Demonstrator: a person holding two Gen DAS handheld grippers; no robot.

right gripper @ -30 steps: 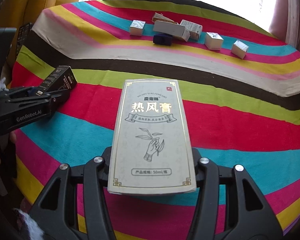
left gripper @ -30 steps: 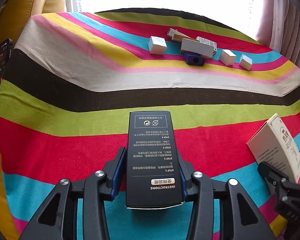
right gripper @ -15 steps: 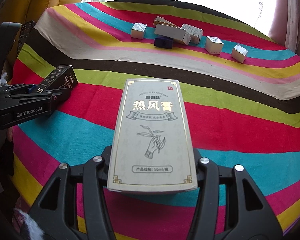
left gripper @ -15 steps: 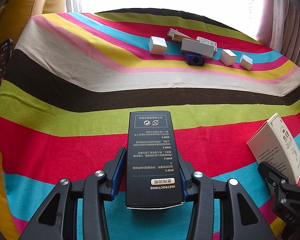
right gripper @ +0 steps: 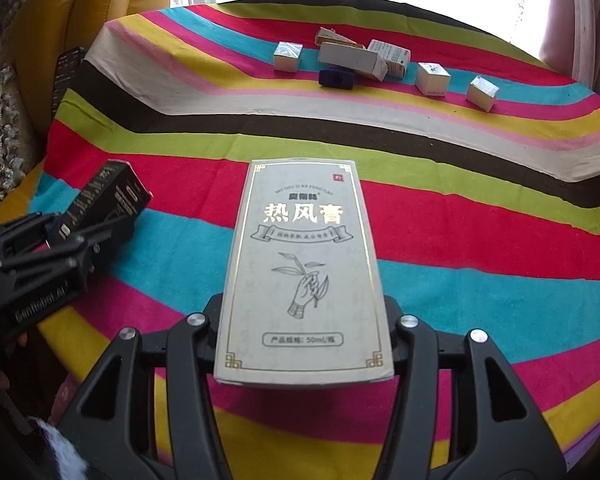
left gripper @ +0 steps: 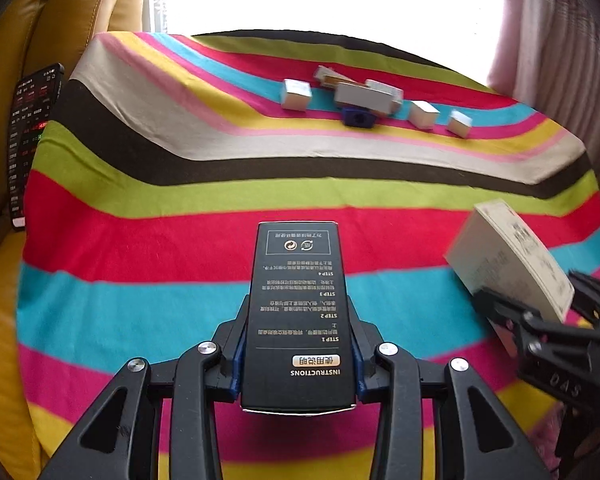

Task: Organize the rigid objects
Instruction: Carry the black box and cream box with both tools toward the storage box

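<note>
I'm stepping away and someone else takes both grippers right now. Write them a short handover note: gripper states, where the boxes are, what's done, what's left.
Left gripper: jaws closing on the black instructions box, held above the striped cloth.
Right gripper: shut on the pale grey box, also held off the cloth.
Far side of the cloth: a loose cluster of small white boxes and a dark blue block, some overlapping, not lined up.
Done: two boxes picked up, one per gripper.
Left: set both boxes down neatly, then tidy the far cluster. No tray or bin is in view, so I can't tell the intended spot.
</note>
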